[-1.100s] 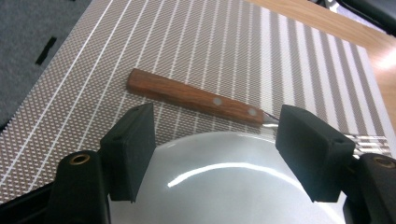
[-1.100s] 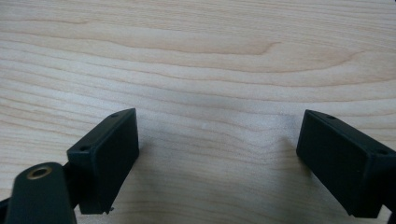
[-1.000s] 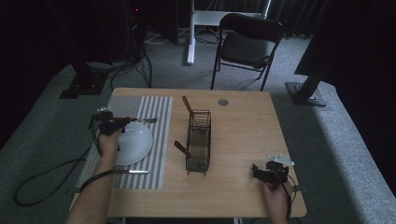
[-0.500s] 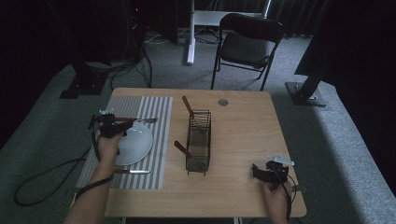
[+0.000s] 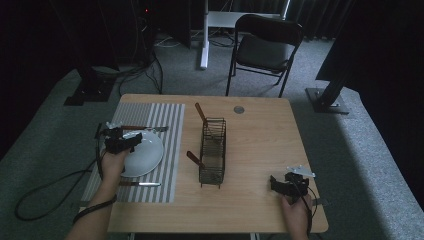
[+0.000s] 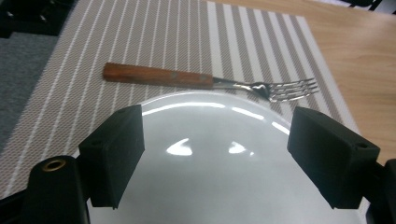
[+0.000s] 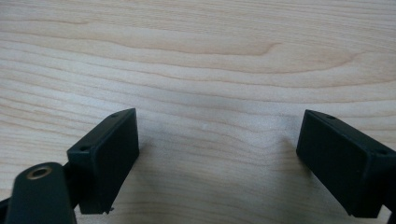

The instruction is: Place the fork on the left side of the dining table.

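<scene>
A white plate lies on a striped placemat at the table's left. Behind it lies a wooden-handled fork, tines pointing right, also seen in the high view. My left gripper hovers over the plate's left rim. Its jaws have just been opening and stand open, with nothing between them and the plate beneath. A knife lies in front of the plate. My right gripper rests open at the near right, over bare wood.
A black wire basket stands mid-table with wooden-handled utensils sticking out at its back and left side. A small round grey disc lies near the far edge. A folding chair stands beyond the table.
My left gripper has drawn back from the fork's handle toward the near side, over the plate's rim. The fork stays on the mat. The right hand has not moved.
</scene>
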Demonstrator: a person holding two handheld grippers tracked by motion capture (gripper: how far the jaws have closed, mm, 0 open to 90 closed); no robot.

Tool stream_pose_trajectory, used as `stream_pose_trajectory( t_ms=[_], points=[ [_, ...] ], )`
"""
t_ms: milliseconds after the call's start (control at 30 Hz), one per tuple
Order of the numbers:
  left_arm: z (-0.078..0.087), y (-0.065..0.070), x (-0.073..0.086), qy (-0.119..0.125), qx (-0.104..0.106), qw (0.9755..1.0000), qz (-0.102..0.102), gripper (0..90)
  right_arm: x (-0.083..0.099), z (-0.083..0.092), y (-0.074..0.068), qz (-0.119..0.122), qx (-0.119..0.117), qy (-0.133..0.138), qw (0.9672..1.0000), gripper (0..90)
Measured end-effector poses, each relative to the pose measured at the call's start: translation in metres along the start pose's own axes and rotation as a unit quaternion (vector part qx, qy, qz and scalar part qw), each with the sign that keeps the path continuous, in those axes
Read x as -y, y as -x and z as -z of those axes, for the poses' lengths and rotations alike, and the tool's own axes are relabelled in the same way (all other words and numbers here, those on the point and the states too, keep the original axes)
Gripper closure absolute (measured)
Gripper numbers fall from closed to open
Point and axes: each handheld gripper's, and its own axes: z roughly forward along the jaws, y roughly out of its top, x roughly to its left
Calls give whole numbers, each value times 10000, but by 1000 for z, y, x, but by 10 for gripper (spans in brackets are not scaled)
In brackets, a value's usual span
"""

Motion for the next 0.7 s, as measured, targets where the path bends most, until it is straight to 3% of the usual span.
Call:
stream_pose_trajectory(
  t_ms=[167,333,467,533,700],
  points=[
    [10,0,4,52,102,9999,-2,190,0,0,0,0,0,0,10000,126],
    [19,5,7,101,124,9997,-178,190,0,0,0,2,-1,0,10000,126],
    [26,5,11,153,226,9996,-102,188,0,0,0,1,0,0,10000,126],
    [29,3,13,162,381,9991,-74,104,0,0,0,2,-1,0,10000,126],
    [40,3,21,179,368,9991,-94,103,0,0,0,0,0,-1,10000,126]
  ],
)
